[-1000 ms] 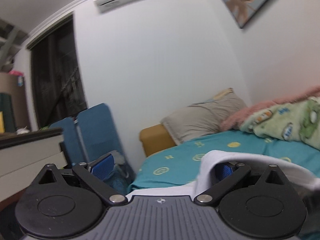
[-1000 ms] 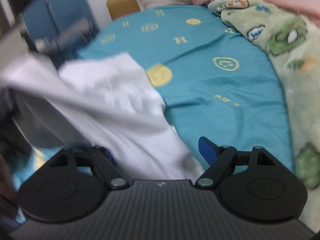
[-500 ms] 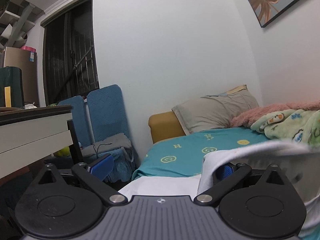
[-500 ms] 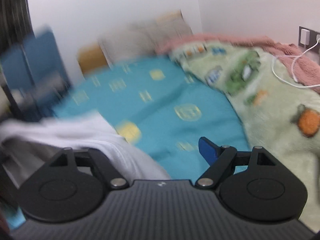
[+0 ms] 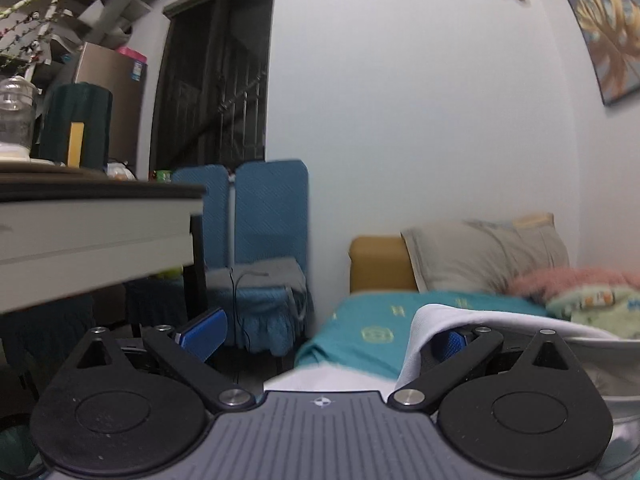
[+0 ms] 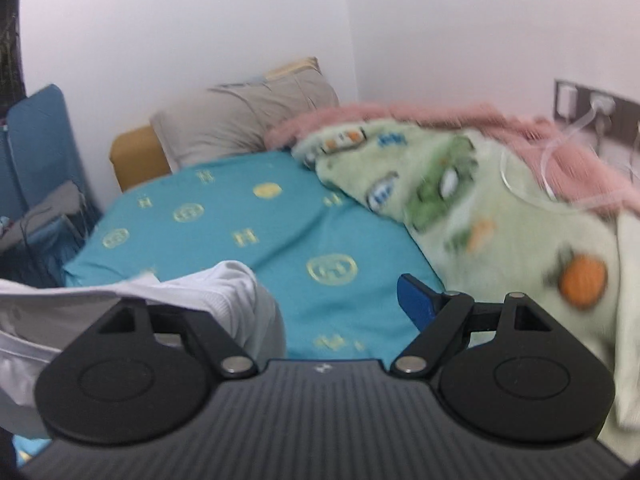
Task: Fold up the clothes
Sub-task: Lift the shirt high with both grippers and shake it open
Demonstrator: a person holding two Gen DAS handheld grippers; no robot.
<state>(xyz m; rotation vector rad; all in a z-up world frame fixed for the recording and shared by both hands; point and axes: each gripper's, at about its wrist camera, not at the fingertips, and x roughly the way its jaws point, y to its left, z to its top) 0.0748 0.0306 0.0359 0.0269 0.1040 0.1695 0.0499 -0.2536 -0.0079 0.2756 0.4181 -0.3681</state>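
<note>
While both grippers sit w/ fingers spread wide, neither pinches anything. Left gripper [image 5: 324, 334]: white garment [image 5: 424, 320] is draped over its right finger [image 5: 454, 344], fabric hooked on rather than clamped; left finger bare. Right gripper [image 6: 320, 300]: same white garment [image 6: 224, 296] hangs over its left finger, which is hidden under the cloth; right finger [image 6: 416, 296] bare. Garment stretches between the two tools, sagging below the right gripper's left side. Ahead of both: teal sheet [image 6: 280, 232] w/ yellow emblems, grey pillow [image 6: 248, 120] beyond, green blanket [image 6: 500, 208] to the right.
</note>
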